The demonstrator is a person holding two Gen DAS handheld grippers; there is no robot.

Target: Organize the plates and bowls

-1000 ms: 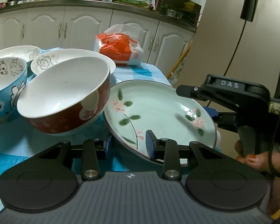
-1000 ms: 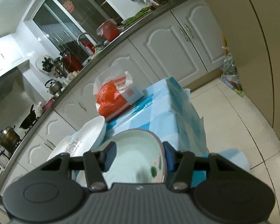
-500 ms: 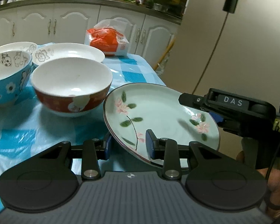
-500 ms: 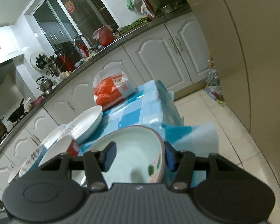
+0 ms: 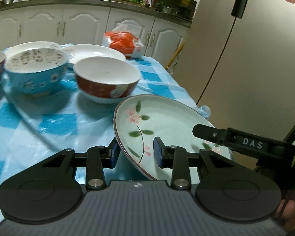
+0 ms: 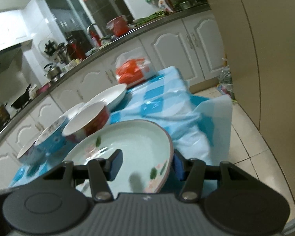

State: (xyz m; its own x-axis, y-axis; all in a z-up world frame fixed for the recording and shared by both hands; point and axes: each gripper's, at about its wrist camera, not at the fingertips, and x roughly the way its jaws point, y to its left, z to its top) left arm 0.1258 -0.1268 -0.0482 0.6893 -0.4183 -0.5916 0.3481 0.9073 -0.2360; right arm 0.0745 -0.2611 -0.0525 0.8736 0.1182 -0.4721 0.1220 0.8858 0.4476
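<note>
A pale green plate (image 5: 167,122) with pink flowers hangs tilted in the air off the table's near right corner. My left gripper (image 5: 135,153) is shut on its near rim, one pad under it and one on its face. My right gripper (image 6: 146,164) is shut on the opposite rim of the green plate (image 6: 131,143). One finger (image 5: 208,134) of the right gripper shows over the plate in the left wrist view. On the table stand a red bowl (image 5: 106,82), a blue bowl (image 5: 35,74) and a white plate (image 5: 94,53).
A blue checked cloth covers the table (image 5: 49,123). An orange packet (image 5: 123,43) lies at its far end, and more white dishes (image 5: 29,46) sit behind the blue bowl. A tall fridge (image 5: 255,59) stands to the right, white cabinets (image 5: 78,25) behind.
Both grippers have drawn back from the bowls with the green plate still between them. The red bowl, close beside the plate before, now stands apart from it.
</note>
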